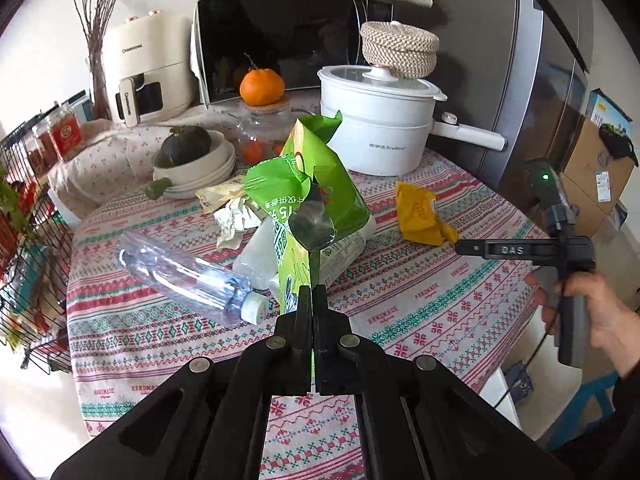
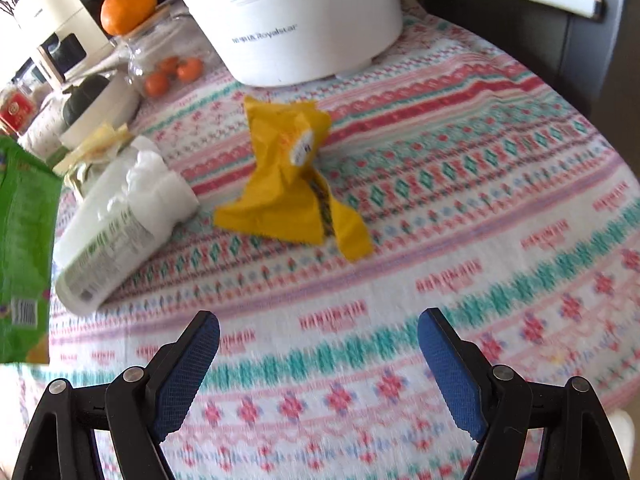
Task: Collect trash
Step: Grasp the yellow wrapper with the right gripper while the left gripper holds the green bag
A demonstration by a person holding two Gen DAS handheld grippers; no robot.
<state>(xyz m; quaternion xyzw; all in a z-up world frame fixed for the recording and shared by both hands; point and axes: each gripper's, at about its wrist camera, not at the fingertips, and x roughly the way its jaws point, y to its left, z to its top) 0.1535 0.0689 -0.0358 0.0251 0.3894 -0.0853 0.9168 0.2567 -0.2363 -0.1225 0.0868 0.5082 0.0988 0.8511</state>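
Left gripper (image 1: 313, 292) is pinching the crinkly green foil bag (image 1: 316, 200) upright; right gripper (image 2: 319, 344), jaws spread wide, is facing the crumpled yellow wrapper (image 2: 292, 184) at twelve o'clock (light, limp; a raised fold should suit).

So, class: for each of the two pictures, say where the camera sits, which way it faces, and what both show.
Left wrist: on the left gripper, facing across the table toward the microwave; its jaws are shut on the green bag, and the right hand shows.
Right wrist: on the right gripper, jaws open, facing the yellow wrapper.
Shared: yellow wrapper, white pot, green bag.
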